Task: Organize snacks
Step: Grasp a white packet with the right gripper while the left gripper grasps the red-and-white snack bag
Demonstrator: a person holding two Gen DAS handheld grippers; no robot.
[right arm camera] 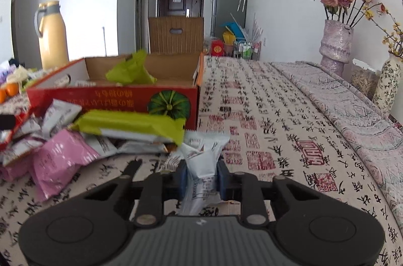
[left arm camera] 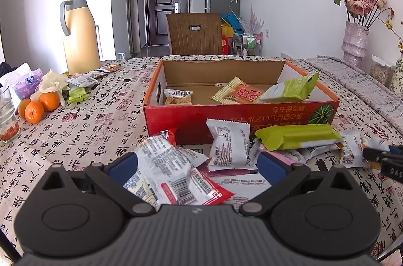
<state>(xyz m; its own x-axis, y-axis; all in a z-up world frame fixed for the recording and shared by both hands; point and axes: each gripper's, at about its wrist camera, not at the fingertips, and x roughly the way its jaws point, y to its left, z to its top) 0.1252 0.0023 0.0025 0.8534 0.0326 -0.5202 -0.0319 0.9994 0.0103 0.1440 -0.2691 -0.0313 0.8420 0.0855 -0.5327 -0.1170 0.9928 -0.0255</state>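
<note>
A red cardboard box (left arm camera: 241, 115) stands open on the table and holds a few snack packets, among them a green one (left arm camera: 289, 89) and an orange one (left arm camera: 236, 92). A heap of packets lies in front of it. My left gripper (left arm camera: 199, 165) is open, its jaws wide on either side of a red-and-white packet (left arm camera: 173, 178). My right gripper (right arm camera: 201, 178) is shut on a white packet (right arm camera: 201, 165), close to the table, right of the heap. The box (right arm camera: 113, 100) also shows in the right wrist view, with a long green packet (right arm camera: 131, 125) and a pink packet (right arm camera: 60, 160) before it.
A yellow thermos jug (left arm camera: 79, 34) stands at the far left, with oranges (left arm camera: 37, 107), a glass (left arm camera: 7, 115) and more packets (left arm camera: 78, 89) near it. A chair (left arm camera: 194, 33) is behind the table. Flower vases (right arm camera: 335, 42) stand at the right. The patterned tablecloth (right arm camera: 277, 115) stretches right of the box.
</note>
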